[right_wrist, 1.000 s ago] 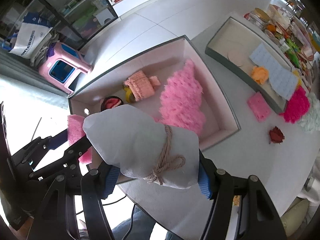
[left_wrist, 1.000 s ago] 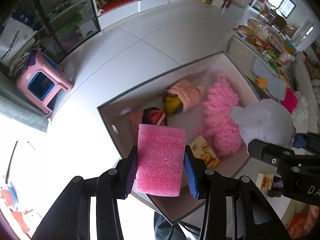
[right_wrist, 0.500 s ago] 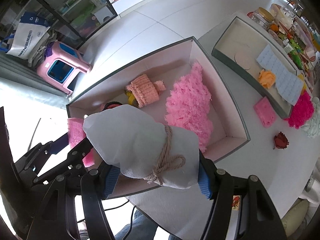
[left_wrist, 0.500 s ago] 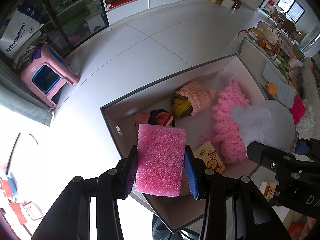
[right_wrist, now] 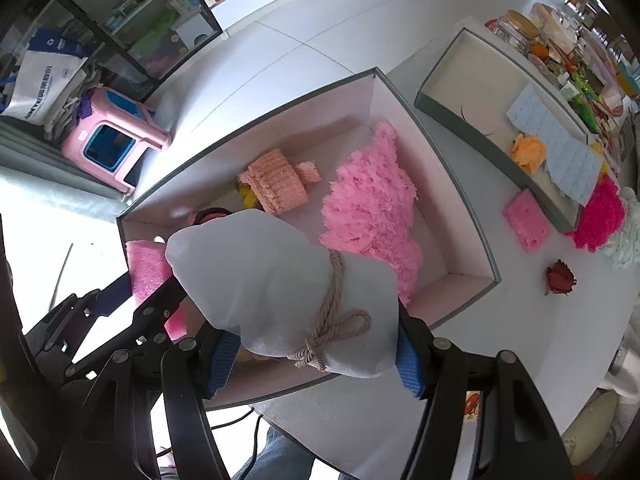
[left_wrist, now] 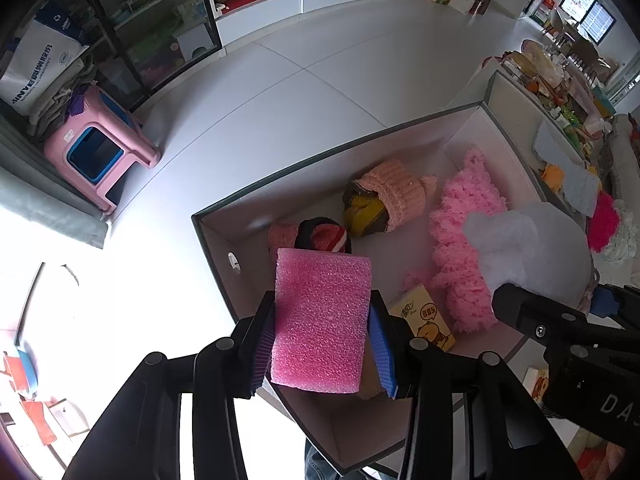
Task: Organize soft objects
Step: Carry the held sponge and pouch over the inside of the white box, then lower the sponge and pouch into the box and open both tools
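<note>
Now the left tool (left_wrist: pixel 322 344) clamps a porous pink sponge (left_wrist: pixel 321 320); the right tool (right_wrist: pixel 310 356) grips a rope-tied white pouch (right_wrist: pixel 280 284).

Pink stool (left_wrist: pixel 96 156) beside glass cabinet (left_wrist: pixel 152 28)

Bright pink sponge (left_wrist: pixel 320 322), white pouch (right_wrist: pixel 280 280) tied with beige cord (right_wrist: pixel 334 320) (blue pads (right_wrist: pixel 410 364) gripping it), fluffy pink yarn (right_wrist: pixel 374 208), peach knit (right_wrist: pixel 278 182).

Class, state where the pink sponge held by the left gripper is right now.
The pink sponge is clamped in the left gripper, held above the near left corner of the box, with the tissue pack to its right.
</note>
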